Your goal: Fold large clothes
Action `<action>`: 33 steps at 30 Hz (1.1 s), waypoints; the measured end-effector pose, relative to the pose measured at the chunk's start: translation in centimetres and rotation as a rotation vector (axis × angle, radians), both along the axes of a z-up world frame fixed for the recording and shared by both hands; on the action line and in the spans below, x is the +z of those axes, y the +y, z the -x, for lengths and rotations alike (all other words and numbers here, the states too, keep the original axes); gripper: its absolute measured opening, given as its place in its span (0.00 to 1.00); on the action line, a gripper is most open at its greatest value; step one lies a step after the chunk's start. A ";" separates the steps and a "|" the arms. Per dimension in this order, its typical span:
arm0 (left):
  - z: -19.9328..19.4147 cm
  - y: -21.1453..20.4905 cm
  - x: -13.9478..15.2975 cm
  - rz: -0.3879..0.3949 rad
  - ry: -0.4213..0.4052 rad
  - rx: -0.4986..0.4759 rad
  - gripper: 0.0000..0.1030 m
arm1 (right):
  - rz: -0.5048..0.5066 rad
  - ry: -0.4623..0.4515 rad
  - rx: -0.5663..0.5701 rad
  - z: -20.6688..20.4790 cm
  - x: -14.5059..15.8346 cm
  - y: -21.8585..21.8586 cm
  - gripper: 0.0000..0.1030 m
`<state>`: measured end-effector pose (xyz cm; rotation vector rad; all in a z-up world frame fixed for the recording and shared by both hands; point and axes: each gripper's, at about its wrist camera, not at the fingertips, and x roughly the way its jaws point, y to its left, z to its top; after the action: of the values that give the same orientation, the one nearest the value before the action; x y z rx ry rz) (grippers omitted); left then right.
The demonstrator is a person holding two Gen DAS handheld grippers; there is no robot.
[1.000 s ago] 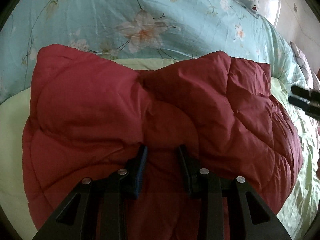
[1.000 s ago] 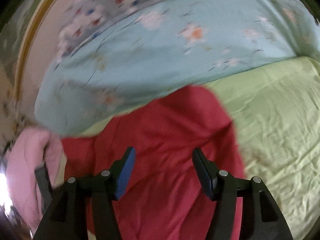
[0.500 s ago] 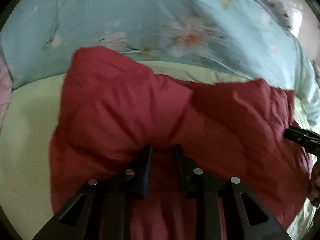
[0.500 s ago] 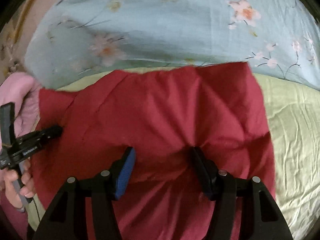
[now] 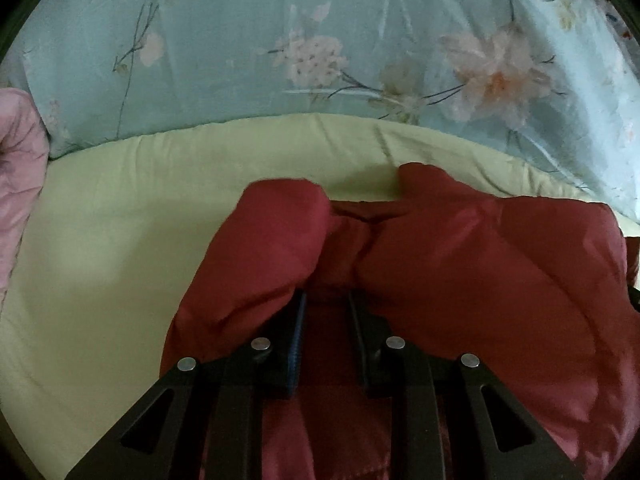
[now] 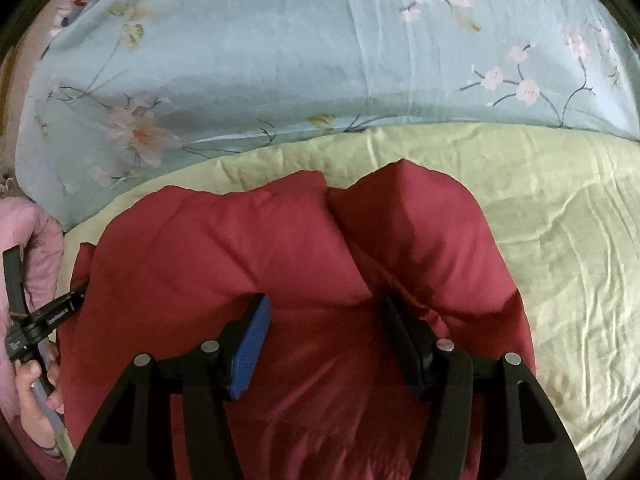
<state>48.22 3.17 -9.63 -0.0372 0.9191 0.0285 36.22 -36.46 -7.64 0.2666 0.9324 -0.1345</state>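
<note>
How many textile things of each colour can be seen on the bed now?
Red: 1, the padded jacket
Pale green: 1, the sheet
Light blue with flowers: 1, the quilt
Pink: 1, the padded cloth at the left edge
Total: 4

Pale green bedsheet [image 5: 120, 208], blue floral duvet [image 5: 240, 40], pink quilt [image 5: 16, 168] at left
</note>
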 end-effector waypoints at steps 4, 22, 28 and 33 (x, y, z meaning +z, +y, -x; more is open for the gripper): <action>-1.5 -0.3 -1.0 -0.007 0.023 0.001 0.22 | -0.005 0.004 -0.013 -0.7 -1.1 -0.9 0.58; -1.2 1.5 -0.2 0.082 0.023 0.007 0.22 | -0.061 -0.041 -0.087 0.2 -1.1 -2.7 0.53; 3.5 2.9 1.9 0.072 -0.029 -0.027 0.33 | -0.011 -0.056 -0.115 2.3 0.7 -2.7 0.56; 7.0 4.1 3.0 0.090 -0.048 -0.029 0.33 | 0.047 -0.043 -0.128 4.0 2.1 -2.5 0.58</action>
<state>41.22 7.24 -6.62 -0.1071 0.8721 -0.0408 32.26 -39.00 -5.59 0.2850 0.8681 -0.2671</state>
